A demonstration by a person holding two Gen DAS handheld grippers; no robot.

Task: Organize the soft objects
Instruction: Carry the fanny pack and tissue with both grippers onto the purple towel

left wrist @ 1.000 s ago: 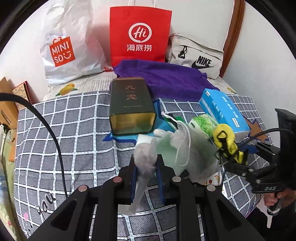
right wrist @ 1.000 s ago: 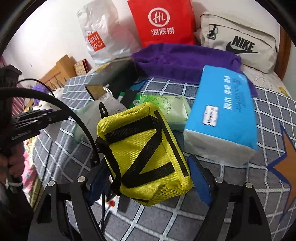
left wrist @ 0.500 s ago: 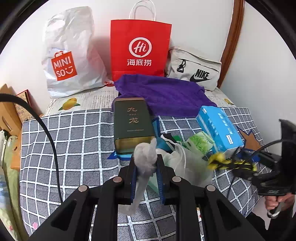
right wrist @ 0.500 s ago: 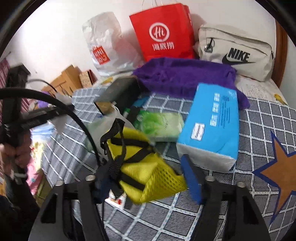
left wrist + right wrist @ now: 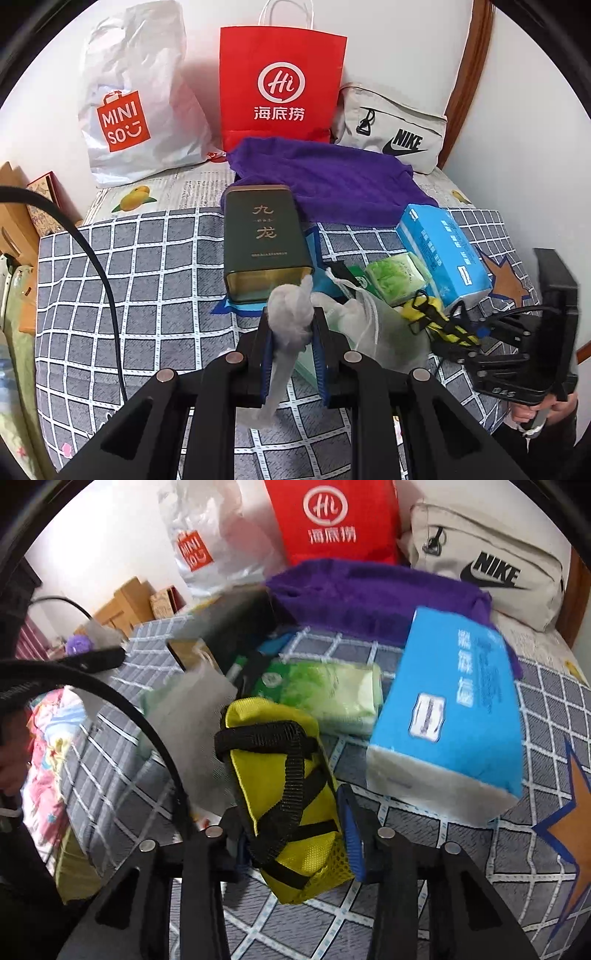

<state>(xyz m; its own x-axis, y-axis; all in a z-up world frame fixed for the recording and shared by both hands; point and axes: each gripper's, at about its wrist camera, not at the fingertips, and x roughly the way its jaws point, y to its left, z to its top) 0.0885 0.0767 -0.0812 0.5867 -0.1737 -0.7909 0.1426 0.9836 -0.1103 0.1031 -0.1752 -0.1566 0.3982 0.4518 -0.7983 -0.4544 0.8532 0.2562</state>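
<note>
Right gripper [image 5: 295, 834] pinching yellow pouch [image 5: 284, 794], long axis pointing away toward green wipes pack [image 5: 325, 698]. Left gripper [image 5: 293, 350] clamping white mesh bag [image 5: 291, 321], hanging down.

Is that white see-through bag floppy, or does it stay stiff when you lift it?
Probably floppy: the white mesh bag bunches into a wad between the left gripper fingers, and a loose tail droops below them. It likely weighs little, since the thin fabric shows what lies behind it. Its drawstring looks apt to snag on the nearby yellow pouch held in the right gripper.
</note>
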